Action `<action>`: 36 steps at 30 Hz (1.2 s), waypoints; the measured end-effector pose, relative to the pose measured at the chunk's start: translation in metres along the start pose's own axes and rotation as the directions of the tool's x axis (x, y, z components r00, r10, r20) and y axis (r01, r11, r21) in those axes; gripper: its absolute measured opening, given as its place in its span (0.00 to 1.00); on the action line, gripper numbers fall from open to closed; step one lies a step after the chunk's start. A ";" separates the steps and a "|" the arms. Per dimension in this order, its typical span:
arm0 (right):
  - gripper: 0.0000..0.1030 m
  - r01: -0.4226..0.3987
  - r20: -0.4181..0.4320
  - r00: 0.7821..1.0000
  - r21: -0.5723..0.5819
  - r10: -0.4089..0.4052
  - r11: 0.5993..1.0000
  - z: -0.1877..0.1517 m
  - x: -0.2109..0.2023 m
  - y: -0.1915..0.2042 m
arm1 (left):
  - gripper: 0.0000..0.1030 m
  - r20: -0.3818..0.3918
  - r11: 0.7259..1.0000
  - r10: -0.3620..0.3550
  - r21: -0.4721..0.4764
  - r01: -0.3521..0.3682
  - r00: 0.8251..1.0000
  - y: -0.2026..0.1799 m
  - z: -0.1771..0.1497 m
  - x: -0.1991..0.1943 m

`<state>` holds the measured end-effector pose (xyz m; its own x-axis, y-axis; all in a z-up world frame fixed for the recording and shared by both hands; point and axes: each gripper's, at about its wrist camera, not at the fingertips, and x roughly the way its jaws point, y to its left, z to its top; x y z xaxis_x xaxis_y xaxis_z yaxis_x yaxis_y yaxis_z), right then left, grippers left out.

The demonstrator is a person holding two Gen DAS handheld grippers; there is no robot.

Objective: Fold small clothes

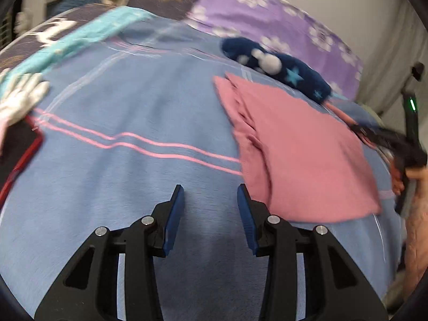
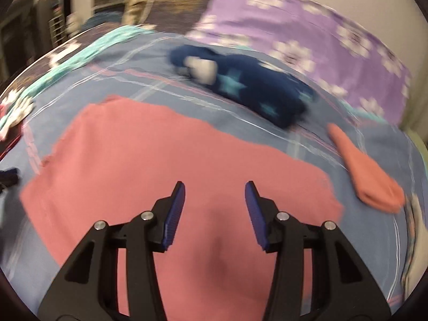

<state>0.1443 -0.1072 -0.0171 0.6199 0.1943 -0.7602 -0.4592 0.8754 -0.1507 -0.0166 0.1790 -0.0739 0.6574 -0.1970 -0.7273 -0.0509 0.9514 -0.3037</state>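
Note:
A folded pink garment [image 1: 299, 147] lies flat on the blue striped bedsheet [image 1: 128, 112]. In the left wrist view my left gripper [image 1: 211, 190] is open and empty over bare sheet, just left of the garment's near corner. In the right wrist view my right gripper [image 2: 215, 187] is open and empty directly above the pink garment [image 2: 160, 155]. The right gripper also shows at the right edge of the left wrist view [image 1: 396, 147], blurred, beyond the garment's far side.
A dark blue star-patterned garment [image 2: 254, 85] lies behind the pink one. A pink sock [image 2: 366, 174] lies to its right. A turquoise cloth [image 1: 75, 40], a white patterned item [image 1: 21, 99] and a black-red item [image 1: 18, 147] lie at left. A purple floral pillow [image 1: 267, 21] is behind.

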 end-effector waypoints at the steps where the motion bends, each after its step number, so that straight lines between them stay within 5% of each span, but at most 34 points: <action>1: 0.49 -0.018 -0.009 1.000 -0.021 0.018 1.000 0.010 0.003 0.019 | 0.40 -0.006 0.999 -0.018 0.031 0.018 1.000 -0.003 0.001 0.003; 7: 0.54 -0.058 -0.046 0.998 -0.141 0.052 0.988 0.040 0.021 0.093 | 0.41 -0.065 0.979 -0.107 0.169 0.117 0.992 -0.024 0.007 0.026; 9: 0.55 -0.072 -0.065 0.996 -0.152 0.063 0.986 0.048 0.029 0.109 | 0.49 -0.076 0.972 -0.146 0.173 0.157 0.986 -0.026 0.007 0.028; 20: 0.56 -0.156 -0.148 0.979 -0.099 0.140 0.983 0.103 0.085 0.166 | 0.49 -0.142 0.932 -0.354 0.024 0.360 0.925 -0.014 0.007 0.035; 22: 0.56 -0.141 -0.159 0.980 -0.112 0.123 0.984 0.109 0.096 0.178 | 0.46 -0.151 0.925 -0.375 0.008 0.381 0.914 -0.013 0.008 0.037; 26: 0.53 -0.090 -0.196 0.979 -0.125 0.064 0.988 0.117 0.120 0.200 | 0.11 -0.177 0.903 -0.426 -0.015 0.430 0.887 -0.015 0.006 0.040; 27: 0.47 -0.075 -0.200 0.979 -0.130 0.048 0.989 0.117 0.124 0.202 | 0.01 -0.170 0.910 -0.409 0.000 0.415 0.897 -0.015 0.005 0.039; 28: 0.18 -0.032 -0.200 0.980 -0.141 0.003 0.990 0.117 0.129 0.205 | 0.01 -0.161 0.918 -0.389 0.017 0.397 0.907 -0.015 0.005 0.037; 29: 0.05 -0.002 -0.197 0.980 -0.136 -0.026 0.991 0.117 0.132 0.205 | 0.01 -0.139 0.927 -0.363 0.043 0.372 0.921 -0.015 0.005 0.031; 36: 0.01 -0.172 -0.165 0.970 0.041 0.177 0.984 0.130 0.133 0.184 | 0.01 -0.145 0.938 -0.287 0.158 0.309 0.947 -0.013 -0.017 0.018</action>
<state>0.2247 0.1368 -0.0636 0.4156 0.2702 -0.8685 -0.5323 0.8465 0.0086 -0.0172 0.1586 -0.0933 0.5277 -0.4942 -0.6909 0.2739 0.8689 -0.4123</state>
